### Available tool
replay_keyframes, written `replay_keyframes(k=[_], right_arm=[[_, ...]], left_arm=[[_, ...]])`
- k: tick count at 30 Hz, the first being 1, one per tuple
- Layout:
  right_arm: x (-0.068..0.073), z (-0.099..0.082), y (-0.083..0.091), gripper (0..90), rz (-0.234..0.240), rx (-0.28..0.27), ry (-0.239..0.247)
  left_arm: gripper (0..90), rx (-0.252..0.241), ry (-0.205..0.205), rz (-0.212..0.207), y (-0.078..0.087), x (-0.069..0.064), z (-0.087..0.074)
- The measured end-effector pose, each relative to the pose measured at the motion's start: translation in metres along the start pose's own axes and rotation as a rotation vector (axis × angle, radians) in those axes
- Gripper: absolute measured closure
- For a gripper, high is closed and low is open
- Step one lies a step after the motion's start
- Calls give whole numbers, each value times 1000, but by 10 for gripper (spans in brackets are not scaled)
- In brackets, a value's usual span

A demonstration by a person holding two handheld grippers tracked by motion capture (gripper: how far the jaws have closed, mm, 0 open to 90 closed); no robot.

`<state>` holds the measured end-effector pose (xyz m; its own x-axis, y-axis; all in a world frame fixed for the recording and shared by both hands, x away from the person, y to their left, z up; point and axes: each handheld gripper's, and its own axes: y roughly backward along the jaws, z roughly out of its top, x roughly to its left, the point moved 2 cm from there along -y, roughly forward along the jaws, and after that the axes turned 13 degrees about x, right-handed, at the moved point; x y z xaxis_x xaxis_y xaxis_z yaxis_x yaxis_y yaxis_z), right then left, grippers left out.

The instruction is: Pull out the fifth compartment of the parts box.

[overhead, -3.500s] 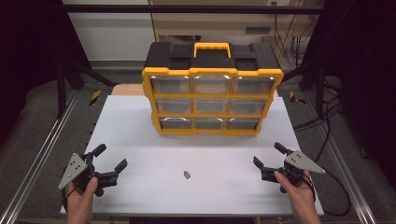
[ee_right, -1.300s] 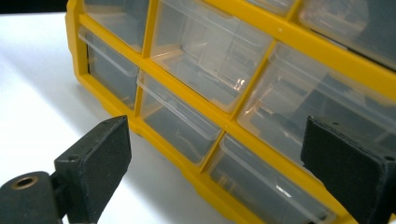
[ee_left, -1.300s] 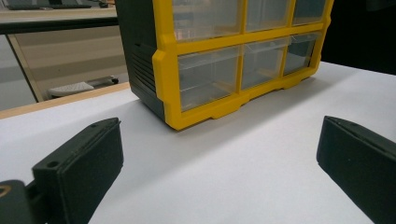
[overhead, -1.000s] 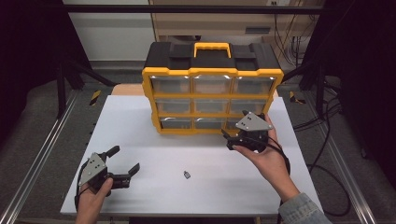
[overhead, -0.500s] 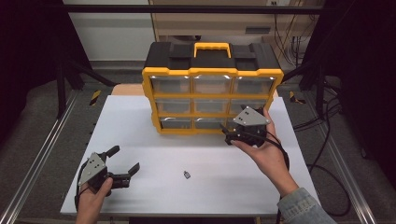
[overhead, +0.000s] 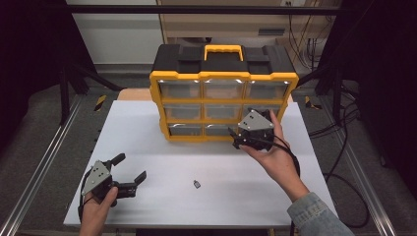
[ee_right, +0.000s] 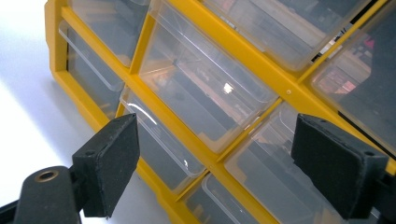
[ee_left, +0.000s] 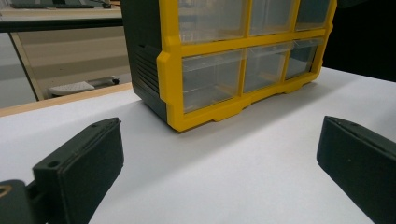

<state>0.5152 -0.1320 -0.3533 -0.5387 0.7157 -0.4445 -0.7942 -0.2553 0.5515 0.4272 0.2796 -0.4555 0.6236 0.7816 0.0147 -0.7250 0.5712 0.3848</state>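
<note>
The right hand-held gripper [overhead: 235, 138] has come up from the near right corner of the table [overhead: 147, 147] to the front of the yellow and black drawer cabinet [overhead: 223, 93], and now sits at the cabinet's 5 o'clock, right against the lower right drawers. Over the last second it barely shifts. Its jaws have just been closing a little, yet they stand wide, with nothing between them. In the right gripper view the two black pads frame the clear drawers [ee_right: 205, 98] at a tilt (the camera is rolled with the hand), and no pad touches a drawer front.

The left hand-held gripper [overhead: 133, 169] rests low at the table's 7 o'clock, jaws wide and empty, pointing toward the cabinet; the left gripper view looks across the white table at the cabinet's left corner [ee_left: 170, 70]. It is nearly where it was a second ago, a little inward of its first spot.

A small dark part [overhead: 196, 184] lies on the table at about 6 o'clock from the cabinet, between the two hands and apart from both.

My reading: the right hand is lining up on a drawer in the lower right of the cabinet, probably to pull it open, and the slight narrowing of the jaws suggests it is sizing them to the drawer's lip. The pull itself is not yet begun.
</note>
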Motion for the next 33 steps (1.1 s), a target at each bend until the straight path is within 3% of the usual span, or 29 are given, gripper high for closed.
replay_keyframes(k=[10,20,33], right_arm=[[0,2,-2,183,1,14,6],[4,5,-4,225,-40,23,56],[12,10,-8,299,-45,18,95]], left_arm=[[5,2,-4,2,0,0,0],[5,5,-11,0,0,-1,0],[7,9,-19,4,-1,-2,0]])
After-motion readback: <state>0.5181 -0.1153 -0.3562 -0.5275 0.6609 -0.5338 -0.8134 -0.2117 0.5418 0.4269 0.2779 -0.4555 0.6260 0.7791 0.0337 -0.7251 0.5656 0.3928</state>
